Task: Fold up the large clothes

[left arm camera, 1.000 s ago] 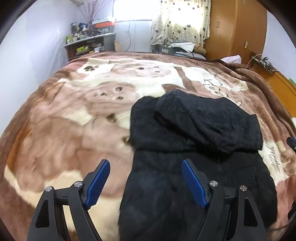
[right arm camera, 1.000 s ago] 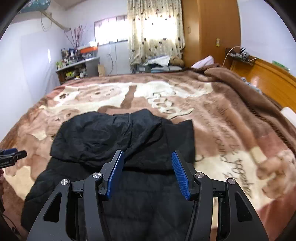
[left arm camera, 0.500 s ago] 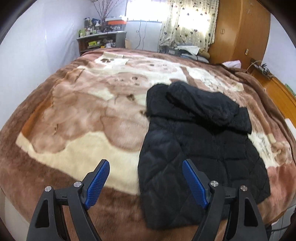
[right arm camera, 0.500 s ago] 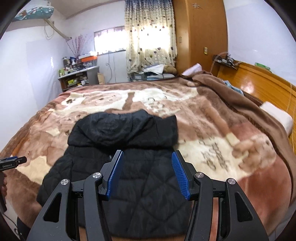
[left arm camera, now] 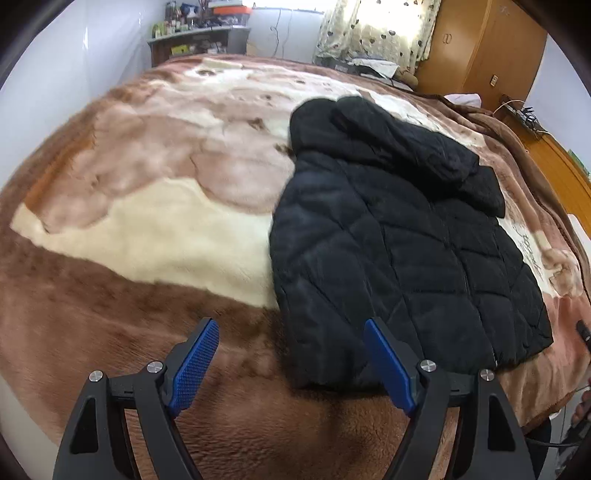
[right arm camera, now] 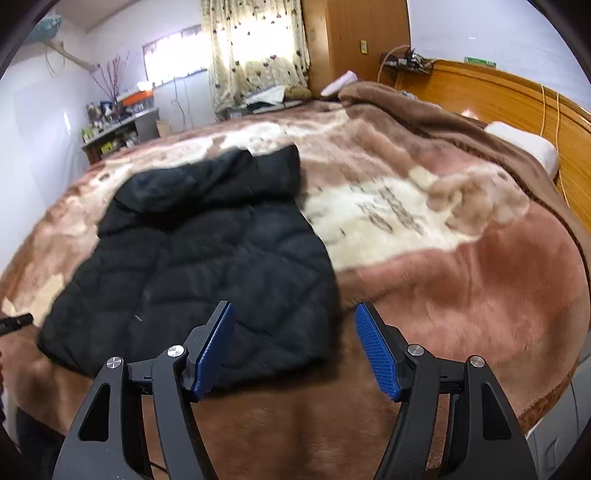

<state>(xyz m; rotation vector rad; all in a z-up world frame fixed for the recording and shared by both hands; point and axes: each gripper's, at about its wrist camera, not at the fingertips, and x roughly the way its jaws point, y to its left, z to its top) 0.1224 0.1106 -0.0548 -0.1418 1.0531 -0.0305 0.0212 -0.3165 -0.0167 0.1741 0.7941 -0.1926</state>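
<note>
A black quilted hooded jacket (left arm camera: 399,236) lies flat on the bed, hood at the far end, hem toward me. It also shows in the right wrist view (right arm camera: 207,258). My left gripper (left arm camera: 291,354) is open and empty, above the blanket by the hem's left corner. My right gripper (right arm camera: 295,339) is open and empty, above the hem's right corner. The tip of the other gripper shows at each view's edge (right arm camera: 14,323).
The bed is covered by a brown and cream plush blanket (left arm camera: 147,229). A wooden headboard (right arm camera: 517,99) and a white pillow (right arm camera: 524,142) are at right. A cluttered shelf (left arm camera: 199,33), curtains (right arm camera: 255,48) and a wooden wardrobe (left arm camera: 480,44) stand beyond the bed.
Both grippers have pulled back toward the near edge of the bed, from over the hood and body to beyond the hem. Both stayed open. The jacket has not moved.
</note>
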